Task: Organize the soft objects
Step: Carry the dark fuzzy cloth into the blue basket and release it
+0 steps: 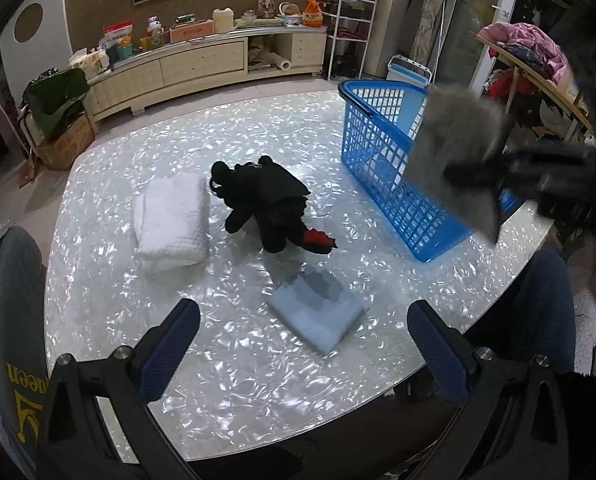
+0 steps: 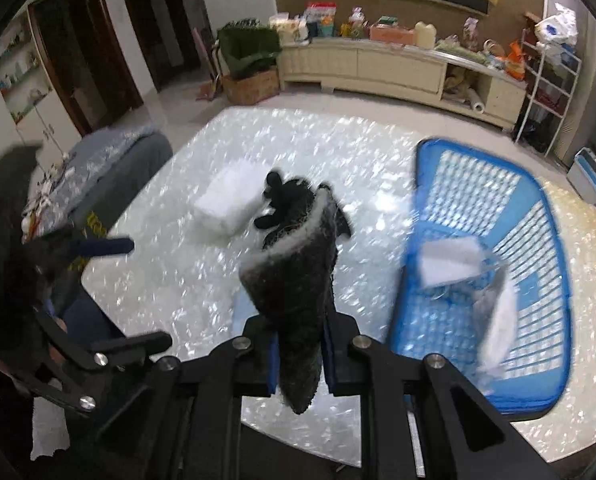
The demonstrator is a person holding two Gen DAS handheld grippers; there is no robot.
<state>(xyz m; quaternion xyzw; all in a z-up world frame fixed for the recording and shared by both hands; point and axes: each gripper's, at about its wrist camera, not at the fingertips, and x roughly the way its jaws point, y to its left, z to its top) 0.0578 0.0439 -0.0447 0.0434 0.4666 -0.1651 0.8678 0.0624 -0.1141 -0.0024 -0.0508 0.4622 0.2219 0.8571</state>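
Grey fleecy cloth (image 2: 294, 300) sits clamped in the right gripper (image 2: 299, 344); next it needs carrying rightward over the blue basket (image 2: 545, 216) for release.

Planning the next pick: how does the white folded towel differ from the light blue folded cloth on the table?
The white folded towel is thick, puffy and larger; the light blue folded cloth is thin, flat and smaller. The towel lies left of the black plush toy, farther back; the cloth lies nearest the open left tongs. Both are folded, resting on the table, outside the blue basket.
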